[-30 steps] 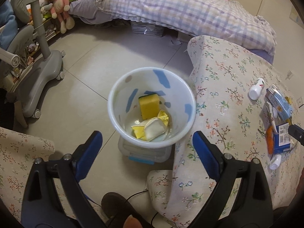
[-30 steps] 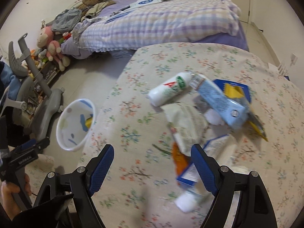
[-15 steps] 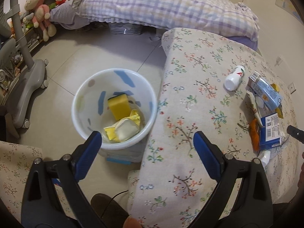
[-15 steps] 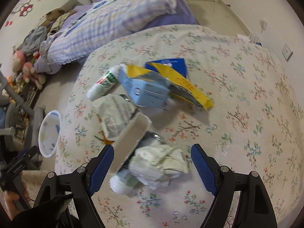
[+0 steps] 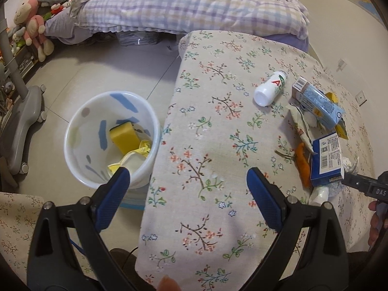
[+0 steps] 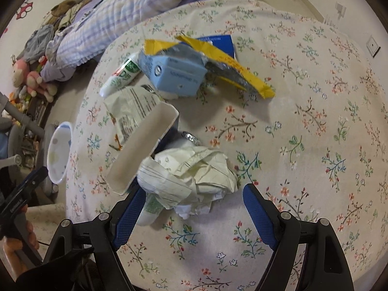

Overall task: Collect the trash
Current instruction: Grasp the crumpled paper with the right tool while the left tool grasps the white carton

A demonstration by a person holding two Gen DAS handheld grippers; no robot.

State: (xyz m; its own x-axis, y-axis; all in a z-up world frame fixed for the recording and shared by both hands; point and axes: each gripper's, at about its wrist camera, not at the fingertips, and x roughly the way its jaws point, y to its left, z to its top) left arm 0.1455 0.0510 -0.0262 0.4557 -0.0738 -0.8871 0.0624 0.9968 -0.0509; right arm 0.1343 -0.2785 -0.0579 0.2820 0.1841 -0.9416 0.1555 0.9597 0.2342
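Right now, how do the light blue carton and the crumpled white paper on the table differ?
The light blue carton keeps a boxy shape with flat printed faces; the crumpled white paper is a shapeless wad. The carton lies at the far side of the pile, against a yellow wrapper; the paper lies nearest, just ahead of the right gripper, whose jaws are open. Both rest on the floral tablecloth.

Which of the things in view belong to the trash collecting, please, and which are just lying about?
Job:
- bin, already holding a yellow sponge
- crumpled paper
- blue carton
- yellow wrapper
- white bottle
- right gripper, open over the paper

Lying about:
- bed
- plush monkey
- tablecloth
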